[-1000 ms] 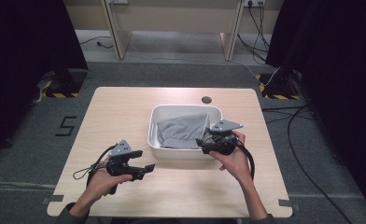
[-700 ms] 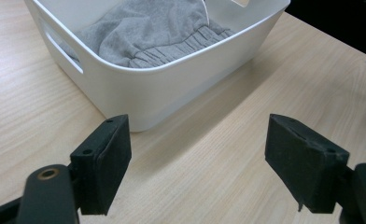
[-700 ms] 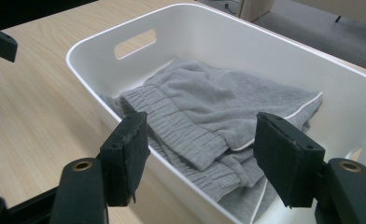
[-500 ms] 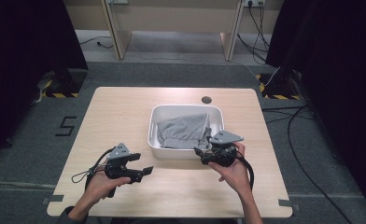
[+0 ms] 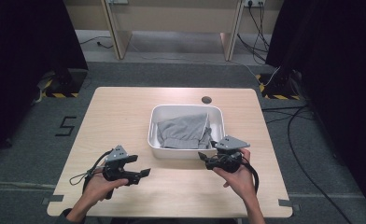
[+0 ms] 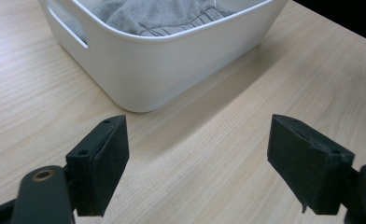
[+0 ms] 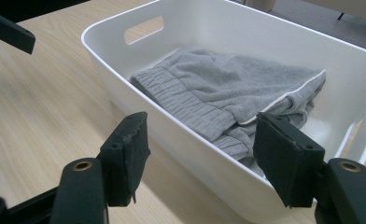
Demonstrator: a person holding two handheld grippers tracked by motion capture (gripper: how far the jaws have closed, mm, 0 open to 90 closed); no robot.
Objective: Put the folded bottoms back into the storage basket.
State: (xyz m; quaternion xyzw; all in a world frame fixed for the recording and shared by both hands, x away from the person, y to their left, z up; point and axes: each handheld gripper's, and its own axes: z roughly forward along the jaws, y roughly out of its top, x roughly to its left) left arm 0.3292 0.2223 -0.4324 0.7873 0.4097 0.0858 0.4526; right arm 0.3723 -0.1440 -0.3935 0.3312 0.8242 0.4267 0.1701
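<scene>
A white plastic tub (image 5: 186, 108) stands mid-table with a grey garment (image 5: 183, 130) crumpled inside. My left gripper (image 5: 144, 173) hovers low over the wooden table (image 5: 125, 112), left of the tub's near corner, pointing right. Its jaws are open and empty in the left gripper view (image 6: 200, 140), with the tub (image 6: 172, 60) just ahead. My right gripper (image 5: 202, 156) is held at the tub's near right corner, pointing left. In the right gripper view (image 7: 202, 135) the jaws stand open with nothing in them, facing the tub (image 7: 228, 28) and the garment (image 7: 232, 84).
A small dark round hole (image 5: 206, 99) sits in the tabletop behind the tub. Cables (image 5: 307, 154) trail over the floor to the right. A cable (image 5: 85, 176) loops from the left gripper onto the table. Dark curtains flank both sides.
The right gripper has drawn back from the tub's right rim toward the table's near edge and a little lower. The left gripper has stayed about where it was.
</scene>
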